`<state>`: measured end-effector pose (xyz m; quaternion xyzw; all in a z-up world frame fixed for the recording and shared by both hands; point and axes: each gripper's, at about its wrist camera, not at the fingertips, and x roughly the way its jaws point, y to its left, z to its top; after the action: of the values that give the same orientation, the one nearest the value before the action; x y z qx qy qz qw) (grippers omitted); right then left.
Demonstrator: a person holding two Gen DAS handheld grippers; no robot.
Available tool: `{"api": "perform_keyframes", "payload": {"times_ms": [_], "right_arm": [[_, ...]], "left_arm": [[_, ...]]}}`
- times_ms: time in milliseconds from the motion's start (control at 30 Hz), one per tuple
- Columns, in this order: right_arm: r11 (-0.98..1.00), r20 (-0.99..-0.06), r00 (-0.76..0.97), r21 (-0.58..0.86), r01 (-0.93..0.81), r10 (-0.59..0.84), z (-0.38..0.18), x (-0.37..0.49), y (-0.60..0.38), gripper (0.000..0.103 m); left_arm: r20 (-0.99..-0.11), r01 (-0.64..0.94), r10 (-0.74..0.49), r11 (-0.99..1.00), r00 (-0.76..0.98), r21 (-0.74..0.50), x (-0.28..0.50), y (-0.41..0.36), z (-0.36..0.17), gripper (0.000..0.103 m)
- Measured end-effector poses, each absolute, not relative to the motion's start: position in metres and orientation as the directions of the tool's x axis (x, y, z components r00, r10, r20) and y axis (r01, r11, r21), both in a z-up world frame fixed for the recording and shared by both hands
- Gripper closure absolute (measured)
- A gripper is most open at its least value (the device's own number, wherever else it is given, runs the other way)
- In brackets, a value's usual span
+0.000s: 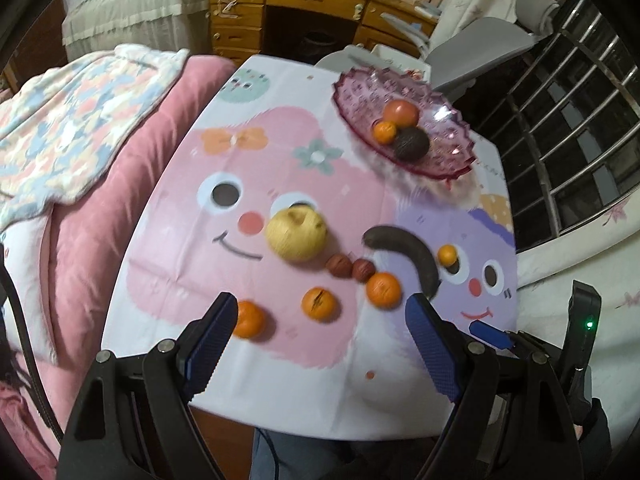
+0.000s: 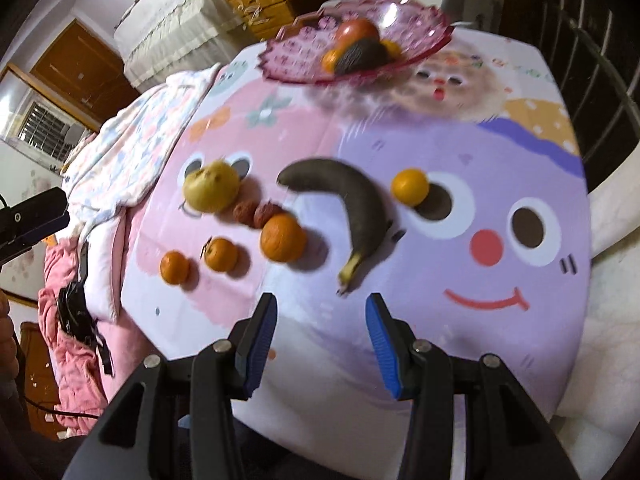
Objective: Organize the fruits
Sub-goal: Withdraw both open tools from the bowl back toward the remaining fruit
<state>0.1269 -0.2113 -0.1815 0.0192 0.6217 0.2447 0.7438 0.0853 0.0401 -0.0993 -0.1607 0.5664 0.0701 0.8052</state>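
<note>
A pink glass plate [image 1: 360, 92] [image 2: 296, 52] at the table's far side holds a red apple [image 1: 401, 113], a small orange [image 1: 385, 132] and a dark avocado [image 1: 411, 143]. Loose on the cartoon cloth lie a yellow apple [image 1: 296, 234] [image 2: 211, 192], two lychees [image 1: 352, 268] [image 2: 256, 213], a blackened banana [image 1: 408, 254] [image 2: 352, 208] and several oranges [image 1: 320, 304] [image 2: 282, 238]. My left gripper [image 1: 320, 312] is open above the near oranges. My right gripper [image 2: 320, 312] is open and empty, just short of the banana's stem.
The table's near edge [image 1: 280, 420] is below my fingers. A bed with pink and patterned blankets [image 1: 80, 140] lies to the left. A wooden desk [image 1: 288, 12] stands behind, a grey chair [image 1: 480, 44] and barred window [image 1: 568, 120] to the right.
</note>
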Motion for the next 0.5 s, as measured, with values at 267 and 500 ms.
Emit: {"api": "perform_keyframes", "payload": {"times_ms": [267, 500], "right_arm": [[0.867, -0.922, 0.061, 0.335, -0.368, 0.382, -0.193, 0.112, -0.191, 0.056], [0.872, -0.923, 0.071, 0.329, -0.362, 0.378, -0.202, 0.108, -0.167, 0.052]], "left_arm": [[-0.956, -0.326, -0.045, 0.935, 0.29, -0.143, 0.067, 0.056, -0.13, 0.018], [-0.974, -0.338, -0.062, 0.931, 0.218, -0.135, 0.057, 0.077, -0.166, 0.018]]}}
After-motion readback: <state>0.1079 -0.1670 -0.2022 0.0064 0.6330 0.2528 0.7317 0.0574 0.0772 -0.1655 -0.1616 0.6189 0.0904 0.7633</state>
